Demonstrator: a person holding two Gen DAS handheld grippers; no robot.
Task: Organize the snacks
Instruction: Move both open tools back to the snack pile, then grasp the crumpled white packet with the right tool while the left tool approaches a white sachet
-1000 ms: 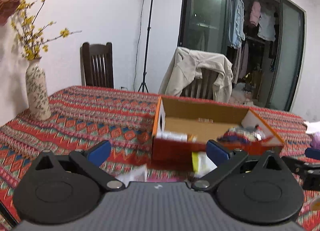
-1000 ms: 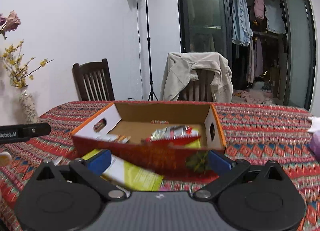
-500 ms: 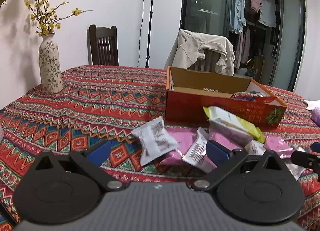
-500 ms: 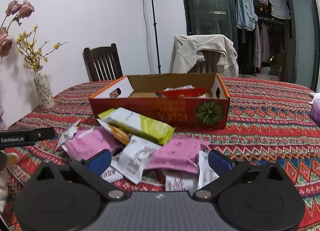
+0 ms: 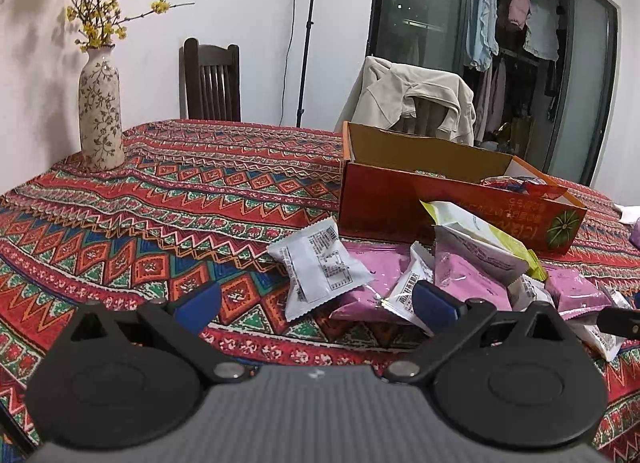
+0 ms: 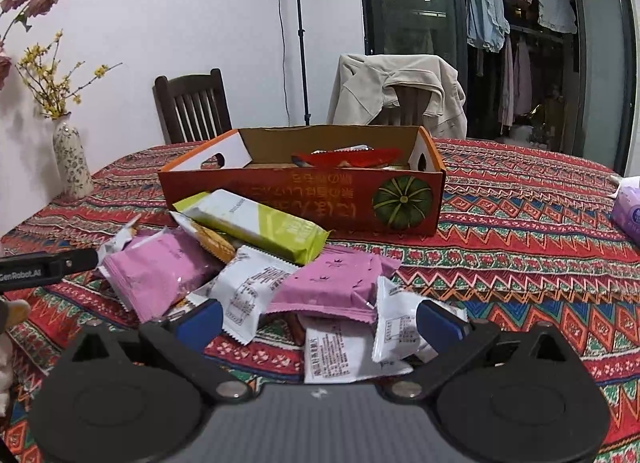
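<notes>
An open orange cardboard box (image 6: 280, 195) with a pumpkin print stands mid-table and holds a red packet (image 6: 348, 157). In front of it lies a heap of snacks: a long green-and-white packet (image 6: 260, 223), pink packets (image 6: 332, 283) and white packets (image 6: 256, 291). My right gripper (image 6: 318, 321) is open just above the near edge of the heap, with nothing between its fingers. My left gripper (image 5: 316, 303) is open too, low over the cloth at the heap's left side, near a white packet (image 5: 320, 267) and the box (image 5: 400, 199).
A floral vase (image 5: 100, 119) with yellow blossoms stands at the table's far left. Two chairs (image 6: 192, 107) sit behind the table, one draped with a beige jacket (image 6: 396, 91). A purple tissue pack (image 6: 630, 211) lies at the right edge. A light stand (image 6: 300, 43) rises behind.
Both grippers have pulled back from the box and dropped lower; the heap of snacks in front of the box has come fully into view. Both stay open.
</notes>
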